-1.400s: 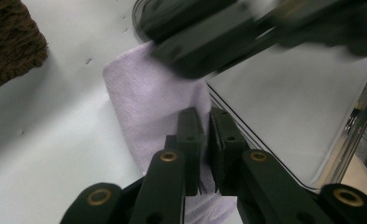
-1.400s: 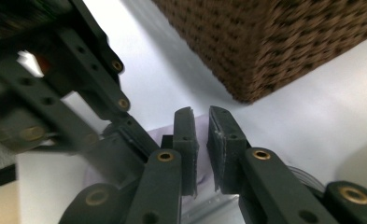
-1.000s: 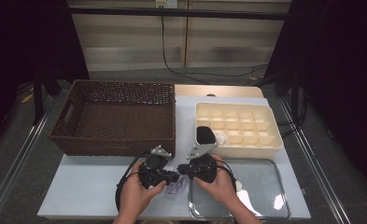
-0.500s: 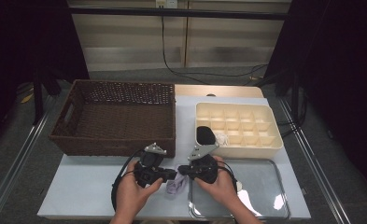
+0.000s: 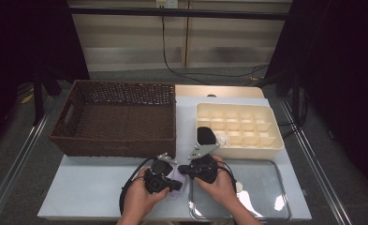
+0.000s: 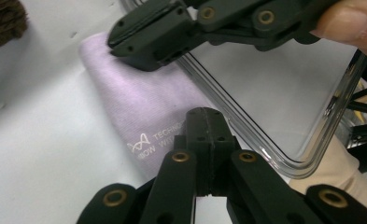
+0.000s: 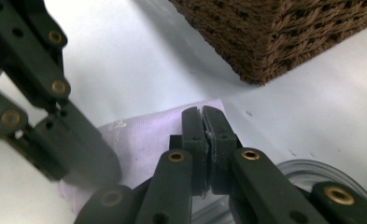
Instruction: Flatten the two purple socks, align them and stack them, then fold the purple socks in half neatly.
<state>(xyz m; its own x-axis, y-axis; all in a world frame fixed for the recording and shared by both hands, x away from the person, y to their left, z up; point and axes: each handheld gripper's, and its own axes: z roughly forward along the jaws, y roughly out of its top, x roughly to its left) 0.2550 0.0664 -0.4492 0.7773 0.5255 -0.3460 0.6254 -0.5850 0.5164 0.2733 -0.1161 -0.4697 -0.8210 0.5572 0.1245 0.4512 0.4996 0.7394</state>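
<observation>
Near the worktop's front edge, the left tongs (image 5: 174,183) and right tongs (image 5: 185,169) are both fully closed, each pinching a lilac cloth (image 6: 139,112) lying against the clear tray's (image 5: 266,187) rim. The left's jaws have just been closing on it. If the thin fabric slips out of either pinch or catches on the rim, the fold toward the wicker basket (image 5: 116,117) side could skew.

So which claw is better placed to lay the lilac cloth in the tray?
Right, probably: the right claw is shut on the lilac cloth and its hand lies over the clear tray. The left claw, jaws just closed on the printed end, sits outside it.
</observation>
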